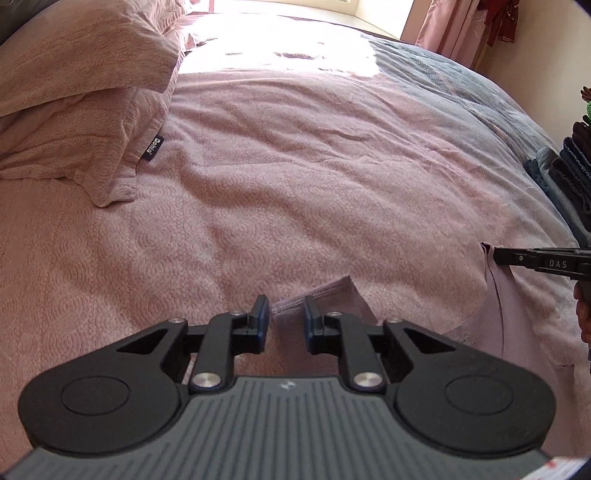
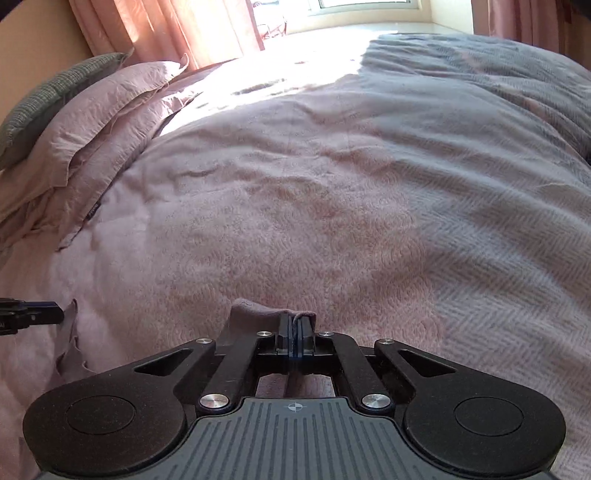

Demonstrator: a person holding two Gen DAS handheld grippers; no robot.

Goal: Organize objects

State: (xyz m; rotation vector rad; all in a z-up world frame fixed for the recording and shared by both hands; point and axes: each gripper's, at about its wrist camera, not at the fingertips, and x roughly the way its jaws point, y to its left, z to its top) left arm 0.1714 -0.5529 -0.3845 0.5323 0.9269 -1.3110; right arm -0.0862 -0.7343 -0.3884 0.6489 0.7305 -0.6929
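A mauve cloth (image 1: 524, 317) lies on the pink bedspread (image 1: 295, 166), stretched between my two grippers. My left gripper (image 1: 287, 315) is open; a hemmed corner of the cloth (image 1: 328, 295) sits loosely between its fingers without being pressed. My right gripper (image 1: 496, 255) comes in from the right edge, shut on the cloth's other raised edge. The right wrist view shows the right gripper (image 2: 295, 325) with its jaws closed on a fold of the cloth (image 2: 258, 308). At the far left of that view the left gripper (image 2: 61, 314) touches the cloth's edge (image 2: 72, 339).
Pink pillows (image 1: 81, 92) are piled at the bed's left, with a grey cushion (image 2: 48, 88) behind them. A grey blanket (image 2: 480, 92) covers the bed's right side. A stack of folded dark clothes (image 1: 569, 177) stands at the right edge. Curtains (image 2: 159, 26) and a bright window lie beyond.
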